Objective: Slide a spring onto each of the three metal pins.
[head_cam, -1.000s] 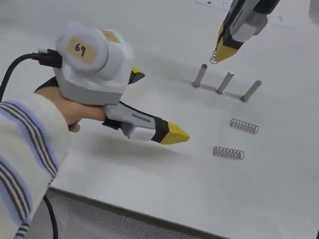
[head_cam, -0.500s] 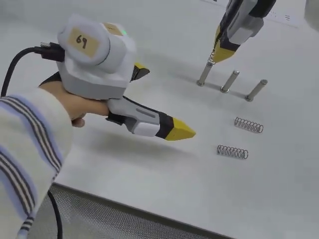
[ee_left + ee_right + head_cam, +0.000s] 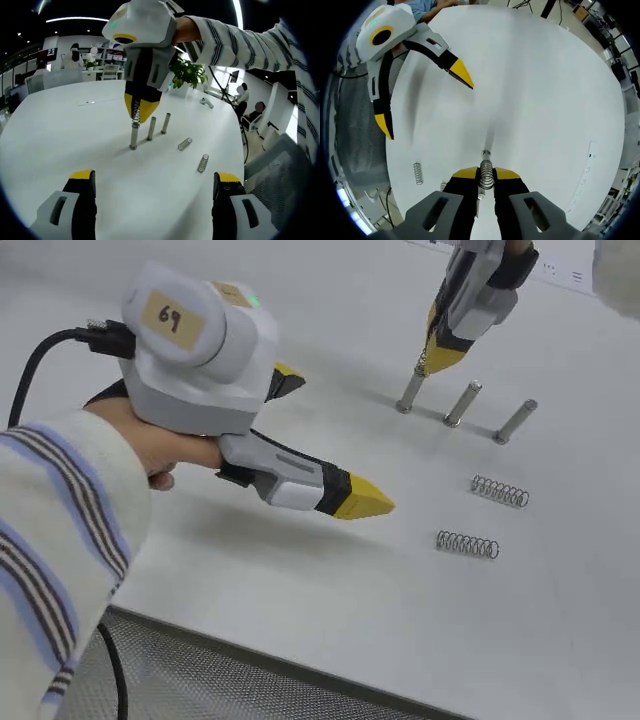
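One spring (image 3: 486, 176) is being clamped by the right gripper (image 3: 437, 358) at the tip of the end pin (image 3: 409, 392). Light, springy and easily crushed, it is probably best pinched gently mid-coil. The left gripper (image 3: 155, 176) is being held apart.

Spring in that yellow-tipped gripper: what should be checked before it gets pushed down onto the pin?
1. Grip: right gripper shut on the spring: ok.
2. Alignment: the spring's lower end meets the top of the end pin: ok.
3. End pin upright in the left gripper view: ok.
4. Spring seated down the pin: not ok, the shaft below it is bare.
5. Left gripper open and well apart from the pins: ok.
6. Supplies: two loose springs lie on the table for the two other pins: ok.
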`<state>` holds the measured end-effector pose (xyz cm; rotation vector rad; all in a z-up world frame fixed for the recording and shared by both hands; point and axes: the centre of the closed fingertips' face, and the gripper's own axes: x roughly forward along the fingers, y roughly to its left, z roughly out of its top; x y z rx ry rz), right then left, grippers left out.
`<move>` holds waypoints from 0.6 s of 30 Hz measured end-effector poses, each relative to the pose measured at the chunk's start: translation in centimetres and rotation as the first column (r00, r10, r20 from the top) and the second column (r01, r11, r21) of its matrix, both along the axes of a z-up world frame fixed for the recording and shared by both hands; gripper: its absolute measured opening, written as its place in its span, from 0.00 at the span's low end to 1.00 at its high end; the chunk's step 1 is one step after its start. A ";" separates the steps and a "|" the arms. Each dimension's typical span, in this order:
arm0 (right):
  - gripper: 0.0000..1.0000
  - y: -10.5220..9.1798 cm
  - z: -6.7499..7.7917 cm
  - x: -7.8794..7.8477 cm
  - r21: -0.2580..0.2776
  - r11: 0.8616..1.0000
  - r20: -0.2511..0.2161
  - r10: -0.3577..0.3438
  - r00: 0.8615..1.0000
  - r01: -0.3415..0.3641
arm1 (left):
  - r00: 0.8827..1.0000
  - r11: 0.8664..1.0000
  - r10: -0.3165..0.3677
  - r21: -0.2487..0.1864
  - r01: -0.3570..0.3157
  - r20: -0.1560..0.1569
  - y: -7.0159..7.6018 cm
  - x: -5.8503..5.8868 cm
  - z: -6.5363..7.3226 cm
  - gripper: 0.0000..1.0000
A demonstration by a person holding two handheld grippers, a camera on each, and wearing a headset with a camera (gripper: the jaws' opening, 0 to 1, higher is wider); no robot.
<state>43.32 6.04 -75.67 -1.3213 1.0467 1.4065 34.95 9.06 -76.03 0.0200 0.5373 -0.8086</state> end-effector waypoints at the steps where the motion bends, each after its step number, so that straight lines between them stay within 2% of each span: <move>1: 0.08 0.0 -0.1 0.0 -0.001 1.000 0.000 0.000 1.000 0.000 | 1.000 1.000 -0.001 -0.001 0.001 0.000 0.0 0.1 0.0 0.95; 6: 0.08 0.1 -1.2 0.3 -0.010 1.000 0.005 0.025 1.000 -0.025 | 1.000 1.000 -0.004 0.008 0.004 -0.006 0.1 0.2 -0.2 0.95; 9: 0.08 -0.1 -2.0 0.2 -0.030 0.999 0.000 0.036 0.999 -0.036 | 1.000 1.000 0.003 0.003 -0.002 -0.022 0.2 0.2 -0.4 0.94; 15: 0.08 -0.1 -3.0 0.2 -0.045 0.998 0.001 0.041 0.999 -0.041 | 1.000 1.000 0.004 -0.009 -0.005 -0.007 0.2 0.3 -0.2 0.91; 18: 0.08 -0.1 -3.5 0.2 -0.055 0.998 0.002 0.034 0.999 -0.033 | 1.000 1.000 0.003 -0.010 -0.003 -0.012 0.1 0.3 -0.2 0.92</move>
